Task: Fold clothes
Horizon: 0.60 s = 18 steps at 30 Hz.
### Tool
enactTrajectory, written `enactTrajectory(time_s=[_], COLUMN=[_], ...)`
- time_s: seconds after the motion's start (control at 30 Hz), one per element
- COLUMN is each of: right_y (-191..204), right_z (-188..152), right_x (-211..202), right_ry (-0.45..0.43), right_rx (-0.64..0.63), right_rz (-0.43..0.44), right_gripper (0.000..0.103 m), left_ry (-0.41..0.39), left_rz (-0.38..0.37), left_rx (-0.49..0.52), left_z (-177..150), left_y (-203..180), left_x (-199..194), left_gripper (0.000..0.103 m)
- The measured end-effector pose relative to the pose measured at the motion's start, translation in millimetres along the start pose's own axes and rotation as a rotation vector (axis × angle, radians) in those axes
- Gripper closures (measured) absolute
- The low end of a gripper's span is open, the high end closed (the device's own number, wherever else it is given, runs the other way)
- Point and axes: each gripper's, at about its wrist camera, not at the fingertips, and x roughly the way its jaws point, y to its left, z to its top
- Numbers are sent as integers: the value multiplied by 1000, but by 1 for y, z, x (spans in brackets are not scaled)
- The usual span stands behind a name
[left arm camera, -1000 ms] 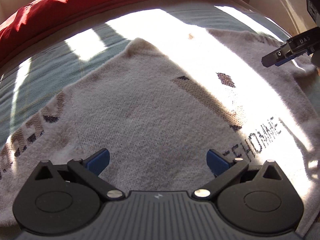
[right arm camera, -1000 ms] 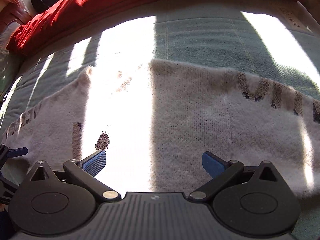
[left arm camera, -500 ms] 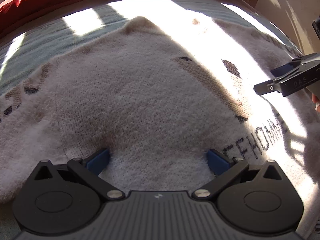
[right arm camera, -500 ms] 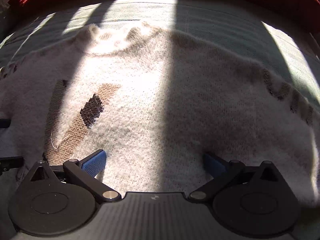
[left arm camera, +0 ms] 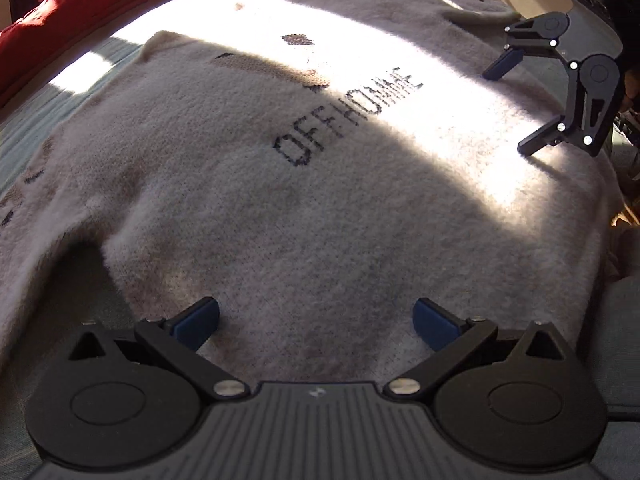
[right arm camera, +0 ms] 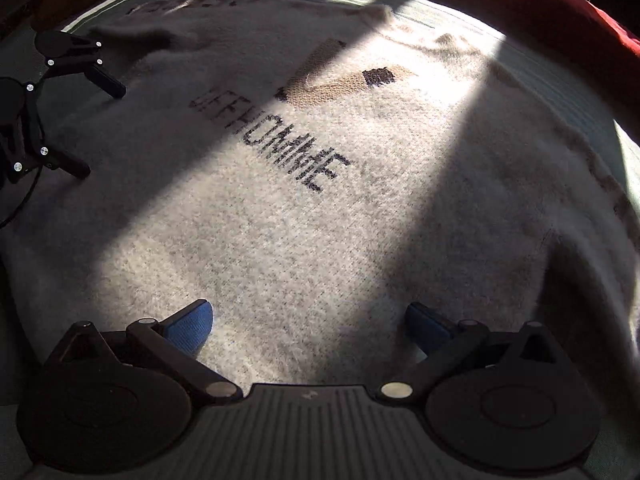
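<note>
I am viewing a fuzzy cream knitted sweater with black "OFFHOMME" lettering (left arm camera: 344, 116), lying spread flat on pale green bedding (left arm camera: 44, 108). Left of the lettering, my left gripper (right arm camera: 102, 128) is hovering with its fingers spread wide, holding nothing. Right of the lettering, my right gripper (left arm camera: 508, 112) is likewise gaping wide and empty. Beyond the sweater, a red blanket (right arm camera: 560, 0) is lying.

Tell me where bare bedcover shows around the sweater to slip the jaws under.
Bare bedcover shows under the sweater's left sleeve, and a strip lies between the collar and the red blanket. The middle is all sweater. The left gripper and right gripper hang open over its hem.
</note>
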Motion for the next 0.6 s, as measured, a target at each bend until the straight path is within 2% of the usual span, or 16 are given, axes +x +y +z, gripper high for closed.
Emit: enactTrajectory(time_s=[0.17, 0.33, 0.4, 0.53, 0.6], right_y=[22, 31, 36, 37, 36], right_z=[-39, -59, -58, -33, -20], right_x=[-16, -25, -29, -33, -24], right_ry=[83, 155, 174, 78, 70], right_rx=[-80, -146, -199, -204, -180], right_rz=[24, 36, 36, 18, 31], right_gripper=[0, 0, 0, 0, 0], left_ry=[66, 103, 71, -14, -24], left_rz=[-39, -45, -38, -19, -12], left_rx=[95, 129, 136, 141, 136], left_z=[-29, -39, -33, -13, -7], left_y=[-18, -22, -20, -19, -17], left_x=[-14, -26, -33, -34, -24], left_gripper=[1, 1, 1, 1, 1])
